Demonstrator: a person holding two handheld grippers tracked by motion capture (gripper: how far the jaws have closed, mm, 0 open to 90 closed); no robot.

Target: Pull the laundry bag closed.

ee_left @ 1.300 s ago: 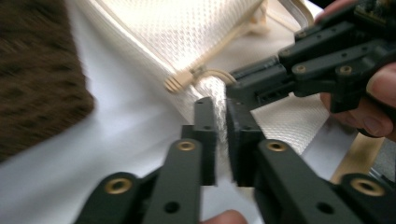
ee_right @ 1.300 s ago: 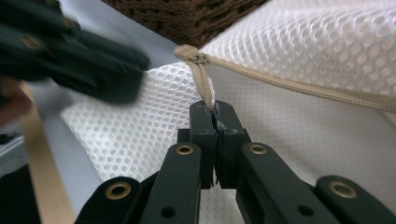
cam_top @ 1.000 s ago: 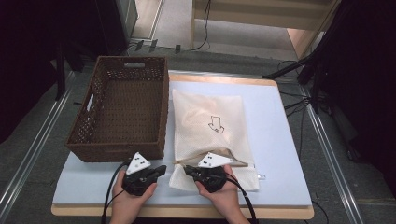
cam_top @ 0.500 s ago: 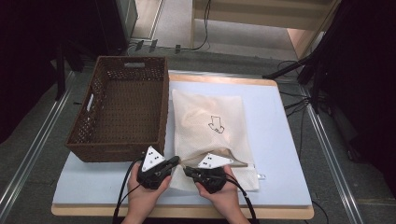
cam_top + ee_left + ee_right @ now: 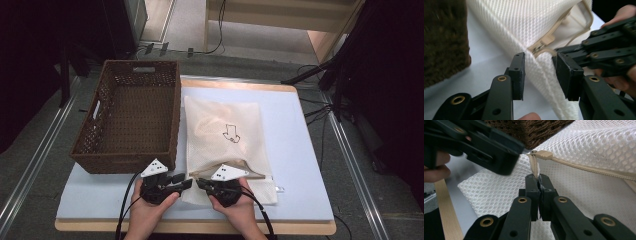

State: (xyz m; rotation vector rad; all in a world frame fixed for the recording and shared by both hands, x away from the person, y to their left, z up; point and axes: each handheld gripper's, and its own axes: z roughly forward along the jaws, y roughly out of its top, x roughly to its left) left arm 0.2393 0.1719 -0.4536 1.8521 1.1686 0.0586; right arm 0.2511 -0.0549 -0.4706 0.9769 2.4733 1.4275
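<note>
1. At the far left of the table point(image 5: 300, 150) sits the brown wicker basket point(image 5: 131, 117), its near wall just beyond your left hand; it stands on the pale blue mat with its right wall just beside the bag.
2. Your left gripper point(image 5: 186, 183) lies low at the near edge, pointing right toward the bag's near left corner. In the left gripper view point(image 5: 539, 75) its jaws stand apart, having just been opening; the folded edge of the white mesh runs up between the pads, and neither pad presses on it.
3. The white mesh laundry bag point(image 5: 222, 125) lies flat in the middle of the mat, right of the basket, with a small black arrow drawing point(image 5: 231, 134) on its upper face. Its beige zipper point(image 5: 584, 167) runs along the near end, which is lifted open.
4. Your right gripper point(image 5: 200, 184) points left, tip to tip with the left one. In the right gripper view point(image 5: 538, 181) its jaws are pressed together on the beige zipper tape at the bag's corner, just below the zipper slider point(image 5: 544, 154).
</note>
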